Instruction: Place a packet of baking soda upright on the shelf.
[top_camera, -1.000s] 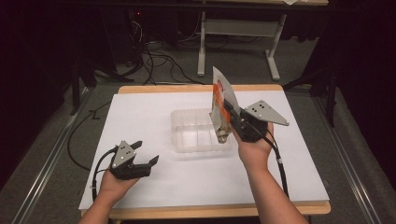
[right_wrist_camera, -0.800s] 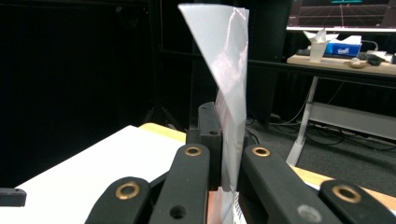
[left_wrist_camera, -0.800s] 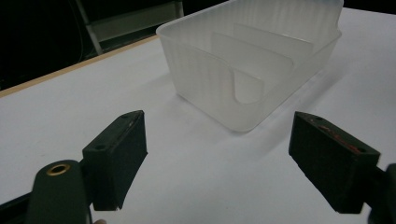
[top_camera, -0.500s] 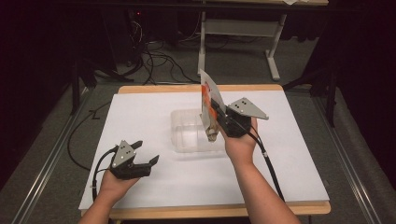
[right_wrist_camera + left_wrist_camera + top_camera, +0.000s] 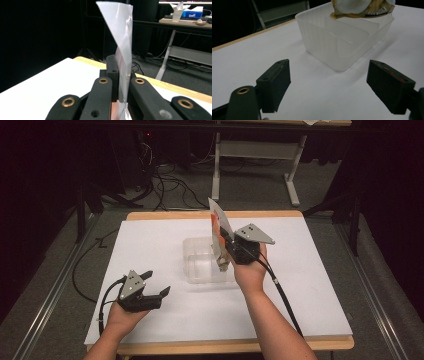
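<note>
A clear plastic container (image 5: 200, 270) (image 5: 337, 45) stands at the middle of the white table top. My right gripper (image 5: 227, 251) (image 5: 121, 73) is shut on a white and orange snack packet (image 5: 217, 222) (image 5: 122, 37), which it holds upright over the container's right side. The packet's crumpled lower end (image 5: 362, 10) hangs at about the height of the container's far rim. At the front left, my left gripper (image 5: 156, 283) (image 5: 329, 82) rests low over the table, open and with nothing between its jaws, which point at the container.
The white table top (image 5: 310, 285) has a wooden edge (image 5: 250, 214) at the back. Cables (image 5: 170, 190) and a desk frame (image 5: 250, 155) stand on the floor behind. A cable (image 5: 282, 295) trails from the right gripper along the forearm.
My right gripper has carried the packet leftward and a little down, from beside the container's right edge to over it. The left gripper has stayed in place.
</note>
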`<state>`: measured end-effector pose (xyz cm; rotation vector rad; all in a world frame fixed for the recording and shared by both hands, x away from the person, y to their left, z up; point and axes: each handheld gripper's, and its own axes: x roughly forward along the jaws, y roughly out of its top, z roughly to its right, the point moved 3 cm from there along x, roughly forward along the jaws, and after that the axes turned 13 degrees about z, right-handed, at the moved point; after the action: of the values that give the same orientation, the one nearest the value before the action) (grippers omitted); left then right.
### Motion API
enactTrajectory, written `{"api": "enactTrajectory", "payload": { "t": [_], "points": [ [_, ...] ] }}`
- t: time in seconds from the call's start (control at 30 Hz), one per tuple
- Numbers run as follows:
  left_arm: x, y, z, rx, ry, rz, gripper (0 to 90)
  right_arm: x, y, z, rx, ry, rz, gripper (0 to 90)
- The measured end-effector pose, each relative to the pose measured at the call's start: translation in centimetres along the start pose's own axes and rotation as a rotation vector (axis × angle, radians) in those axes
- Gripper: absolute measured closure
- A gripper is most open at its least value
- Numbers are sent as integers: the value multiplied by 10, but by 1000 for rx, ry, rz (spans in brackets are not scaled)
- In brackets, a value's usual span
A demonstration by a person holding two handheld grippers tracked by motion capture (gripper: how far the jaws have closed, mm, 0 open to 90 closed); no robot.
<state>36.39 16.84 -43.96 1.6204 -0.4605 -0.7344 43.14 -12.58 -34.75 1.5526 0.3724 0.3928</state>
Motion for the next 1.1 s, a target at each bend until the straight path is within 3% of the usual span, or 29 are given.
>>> {"api": "enactTrajectory", "payload": {
  "t": [0.47, 0.83, 1.1],
  "points": [
    [0, -1, -1, -7, -2, -4, 199, 9, -14, 1, -23, -6, -14, 900],
    [1, -2, 0, 0, -5, -9, 199, 12, -40, 5, 5, -12, -48, 900],
    [2, -2, 0, 1, -7, -12, 199, 10, -43, 4, 0, -12, -41, 900]
  ]
}}
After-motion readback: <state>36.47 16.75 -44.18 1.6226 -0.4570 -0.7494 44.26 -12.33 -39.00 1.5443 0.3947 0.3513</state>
